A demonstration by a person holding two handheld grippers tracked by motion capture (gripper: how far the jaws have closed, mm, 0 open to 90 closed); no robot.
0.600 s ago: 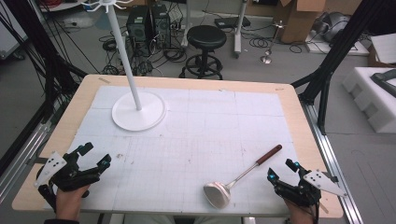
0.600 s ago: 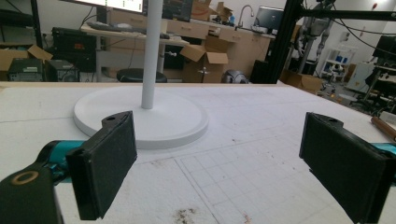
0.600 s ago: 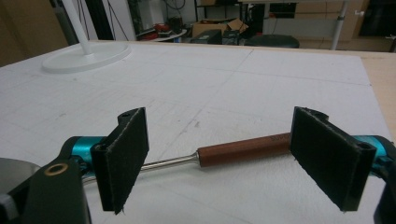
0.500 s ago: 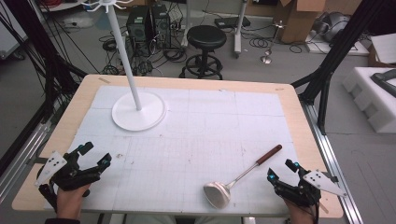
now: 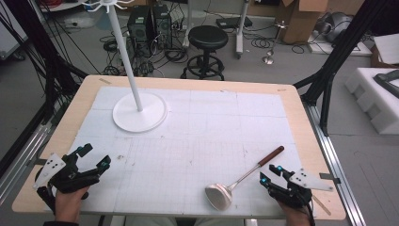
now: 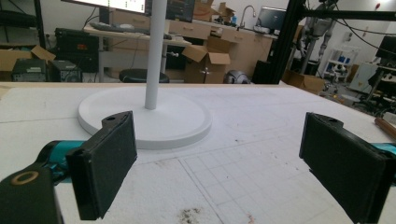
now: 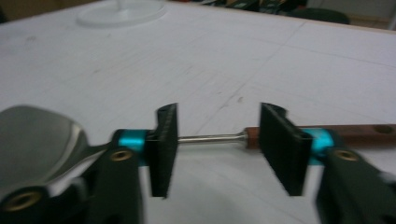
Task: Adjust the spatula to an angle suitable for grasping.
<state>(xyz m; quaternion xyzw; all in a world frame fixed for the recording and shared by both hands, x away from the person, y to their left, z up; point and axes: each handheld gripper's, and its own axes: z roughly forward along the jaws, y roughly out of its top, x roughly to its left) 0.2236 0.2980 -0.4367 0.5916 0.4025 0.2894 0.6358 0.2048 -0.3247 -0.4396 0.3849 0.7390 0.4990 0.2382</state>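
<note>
A metal ladle [image 5: 240,180] with a brown wooden handle lies on the white mat [image 5: 197,136] near the front right, bowl toward the front edge. My right gripper [image 5: 271,173] sits just right of its shaft, open. In the right gripper view the thin shaft [image 7: 210,138] runs across just beyond the gap between the parted jaws of my right gripper [image 7: 217,149], and no pad touches it. My left gripper [image 5: 95,155] rests at the front left, wide open with nothing between its jaws. A white stand [image 5: 139,112] with a round base rises at the back left, and the left gripper [image 6: 219,163] faces that stand [image 6: 144,119].
The mat lies on a wooden table [image 5: 301,122] framed by black posts. Behind the table stand a black stool [image 5: 208,37], computer cases and cables. White foam blocks [image 5: 376,94] lie off the right side.
My right gripper has edged a little left, closer to the ladle's shaft. The left gripper and the ladle have stayed where they were.
</note>
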